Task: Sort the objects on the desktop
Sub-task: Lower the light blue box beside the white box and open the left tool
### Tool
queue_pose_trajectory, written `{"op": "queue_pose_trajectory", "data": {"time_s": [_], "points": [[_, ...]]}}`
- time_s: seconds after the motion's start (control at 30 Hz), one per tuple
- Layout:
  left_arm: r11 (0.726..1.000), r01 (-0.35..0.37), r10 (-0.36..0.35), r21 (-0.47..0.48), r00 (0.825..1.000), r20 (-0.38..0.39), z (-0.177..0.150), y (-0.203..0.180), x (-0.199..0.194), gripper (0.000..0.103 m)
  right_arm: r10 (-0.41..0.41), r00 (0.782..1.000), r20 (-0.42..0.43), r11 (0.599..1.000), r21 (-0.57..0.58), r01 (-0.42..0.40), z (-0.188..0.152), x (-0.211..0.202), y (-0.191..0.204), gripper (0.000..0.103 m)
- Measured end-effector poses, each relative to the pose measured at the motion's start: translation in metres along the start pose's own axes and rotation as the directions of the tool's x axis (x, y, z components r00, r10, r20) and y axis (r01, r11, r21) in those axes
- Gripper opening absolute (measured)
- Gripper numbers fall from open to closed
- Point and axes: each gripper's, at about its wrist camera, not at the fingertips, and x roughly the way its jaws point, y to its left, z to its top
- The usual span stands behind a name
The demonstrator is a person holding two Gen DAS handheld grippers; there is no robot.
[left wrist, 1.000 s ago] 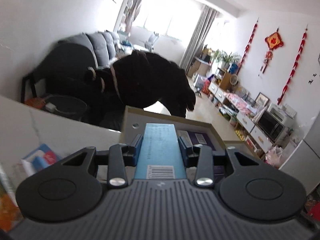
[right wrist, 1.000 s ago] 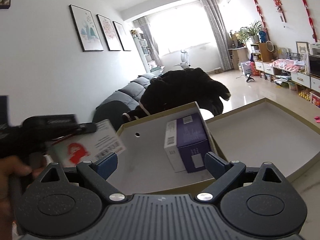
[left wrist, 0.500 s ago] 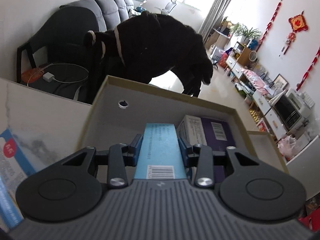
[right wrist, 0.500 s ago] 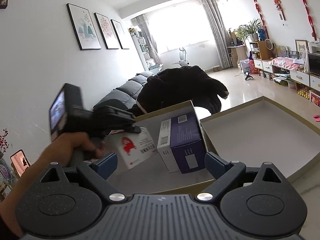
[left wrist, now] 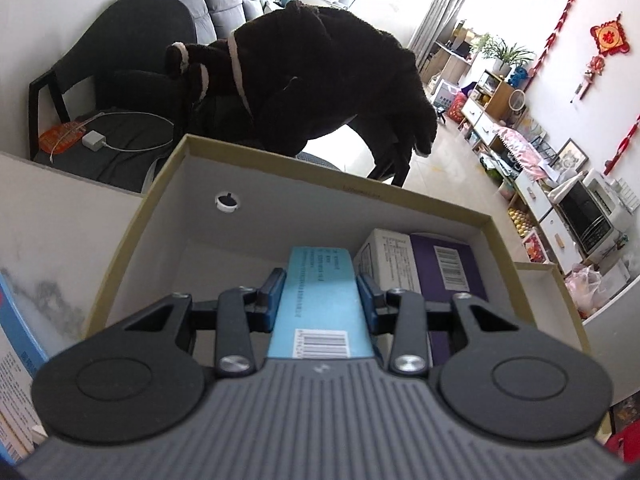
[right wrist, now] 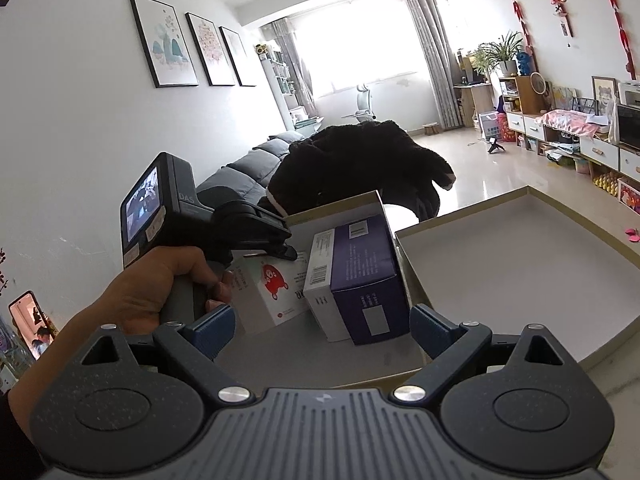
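Note:
My left gripper (left wrist: pixel 320 280) is shut on a slim box (left wrist: pixel 320 300), light blue on top with a barcode. In the right wrist view the same box (right wrist: pixel 272 284) shows a white side with a red figure. A hand (right wrist: pixel 160 284) holds the left gripper (right wrist: pixel 276 246) low inside an open cardboard box (left wrist: pixel 280 168). The held box is tilted and close beside a purple-and-white box (left wrist: pixel 444 268) standing in the cardboard box. My right gripper (right wrist: pixel 322 324) is open at the near rim, and the purple box (right wrist: pixel 360 272) lies beyond its fingers, apart from them.
A shallow cardboard lid (right wrist: pixel 520 260) lies to the right of the box. Blue-and-white packets (left wrist: pixel 16 340) rest on the marble table (left wrist: pixel 60 232) at the left. A phone (right wrist: pixel 24 320) stands at the far left. A dark garment (left wrist: pixel 320 80) hangs over a chair behind the table.
The left gripper has carried its box forward and down into the cardboard box, ending beside the purple box. The right gripper has stayed where it was.

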Motion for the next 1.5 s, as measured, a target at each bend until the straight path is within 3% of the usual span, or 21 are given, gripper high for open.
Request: {"op": "queue_pose_trajectory", "data": {"time_s": [0.2,0.33,0.67,0.97,1.17,1.23,1.33,1.5], "points": [[0.999,0.035,-0.035,0.003,0.998,-0.045,-0.001,-0.005,0.007,0.039,-0.007,1.0,-0.012,1.0,-0.001,0.007,-0.002,0.001,0.0,0.095],[0.999,0.046,-0.045,0.007,0.997,-0.065,-0.001,-0.005,0.007,0.033,-0.014,1.0,-0.013,1.0,-0.016,0.014,-0.002,-0.003,0.002,0.095],[0.996,0.092,-0.089,0.021,0.989,-0.12,0.0,0.004,0.002,0.034,-0.014,0.999,-0.037,0.997,-0.076,0.011,0.007,0.002,0.009,0.094],[0.989,0.144,-0.141,0.024,0.987,-0.076,0.0,0.013,-0.034,0.04,-0.008,0.997,-0.071,0.99,-0.141,-0.002,0.013,0.01,0.023,0.086],[0.984,0.169,-0.168,0.06,0.986,-0.012,-0.004,0.024,-0.069,0.045,0.039,0.989,-0.139,0.983,-0.17,-0.063,0.021,0.022,0.031,0.07],[0.982,0.172,-0.172,0.075,0.985,-0.001,-0.009,0.03,-0.078,0.045,0.061,0.982,-0.181,0.982,-0.167,-0.092,0.023,0.03,0.032,0.058],[0.98,0.178,-0.179,0.086,0.984,0.009,-0.019,0.04,-0.087,0.045,0.074,0.967,-0.245,0.975,-0.185,-0.121,0.026,0.043,0.038,0.049],[0.975,0.177,-0.182,0.135,0.983,0.025,-0.034,0.051,-0.1,0.044,0.063,0.941,-0.331,0.968,-0.211,-0.139,0.031,0.067,0.048,0.045]]}}
